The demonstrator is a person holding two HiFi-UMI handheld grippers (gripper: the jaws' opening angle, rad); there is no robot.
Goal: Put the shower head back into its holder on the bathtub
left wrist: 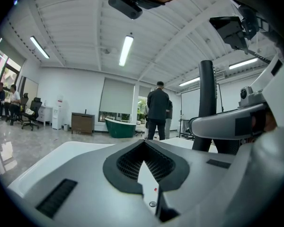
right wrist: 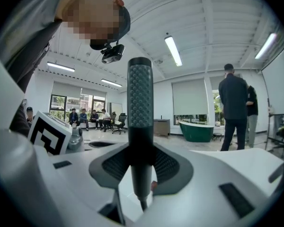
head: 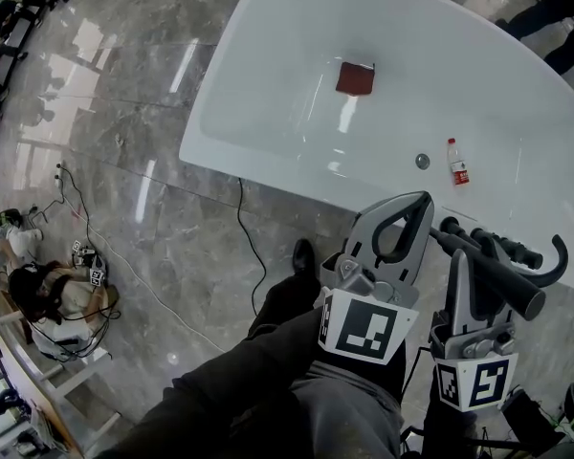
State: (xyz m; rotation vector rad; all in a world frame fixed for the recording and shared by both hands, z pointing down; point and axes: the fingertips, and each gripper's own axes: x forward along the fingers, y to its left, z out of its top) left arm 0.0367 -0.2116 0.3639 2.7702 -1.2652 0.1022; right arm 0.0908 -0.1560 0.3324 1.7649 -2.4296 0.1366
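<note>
gripping the black shower head (head: 505, 283) by its handle, the right claw (head: 462, 268) is clamped on it at the near right, close to the black fittings (head: 513, 250) on the rim of the white bathtub (head: 268, 132); whether it touches them i cannot tell. in the right gripper view the handle stands upright between the jaws. the left claw (head: 423, 202) sits just to the left, tips pressed together with nothing between them. inside the tub lie a dark red square pad (head: 355, 78) toward the far side and a small red-labelled bottle (head: 457, 163) just right of the drain (head: 422, 161).
</note>
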